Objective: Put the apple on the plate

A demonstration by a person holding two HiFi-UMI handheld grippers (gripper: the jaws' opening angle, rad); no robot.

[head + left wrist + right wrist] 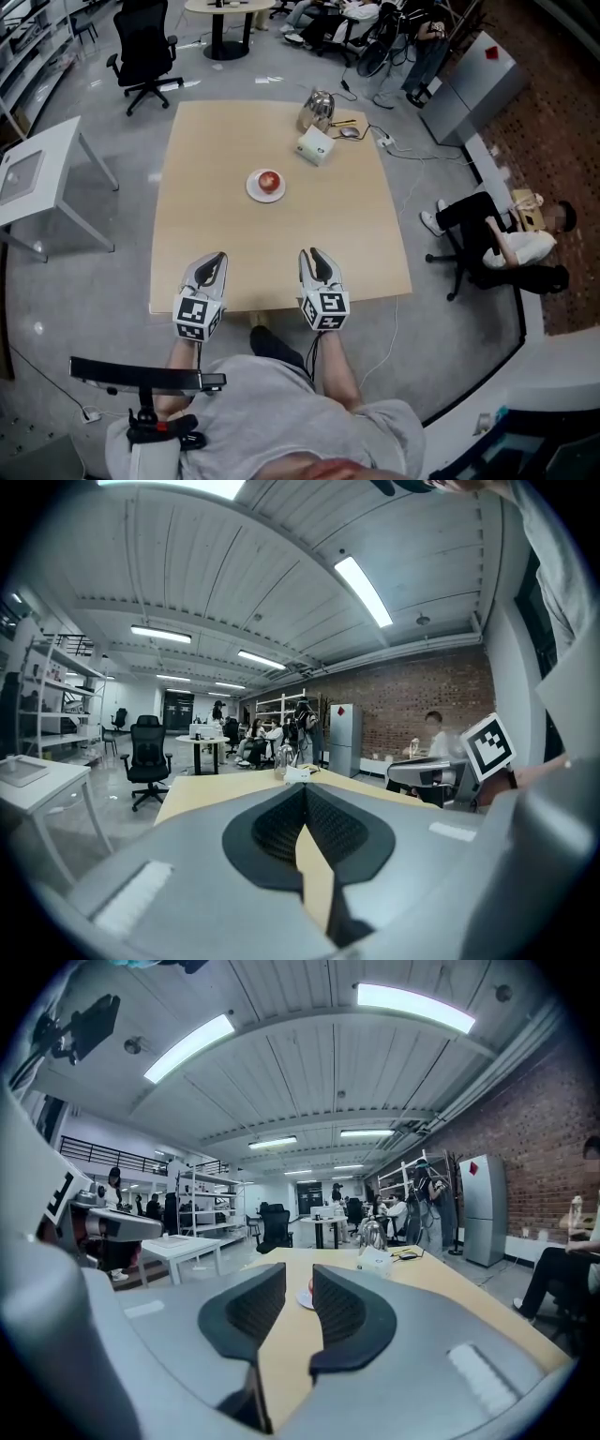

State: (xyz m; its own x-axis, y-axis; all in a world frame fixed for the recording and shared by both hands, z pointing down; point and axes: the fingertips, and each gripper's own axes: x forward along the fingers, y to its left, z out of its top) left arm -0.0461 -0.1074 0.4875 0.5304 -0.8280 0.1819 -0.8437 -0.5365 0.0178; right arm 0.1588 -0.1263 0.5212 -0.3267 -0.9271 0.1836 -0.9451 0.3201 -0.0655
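Note:
A red apple (pixel 269 179) sits on a small white plate (pixel 253 191) in the middle of the wooden table (pixel 281 244). Both grippers hover over the table's near edge, well short of the plate. My left gripper (pixel 214 259) has its pads (pixel 281 822) touching at the tips, with nothing between them. My right gripper (pixel 315 255) points at the plate with a narrow gap between its pads (pixel 258 1307) and nothing in it. Through that gap the right gripper view shows the plate (pixel 305 1300) and a sliver of the apple (pixel 310 1284).
A metal kettle (pixel 317 110), a white box (pixel 316 145) and cables with a power strip (pixel 384 142) lie at the table's far right. A white side table (pixel 37 173) stands left, an office chair (pixel 145 52) beyond. A seated person (pixel 506 239) is at the right.

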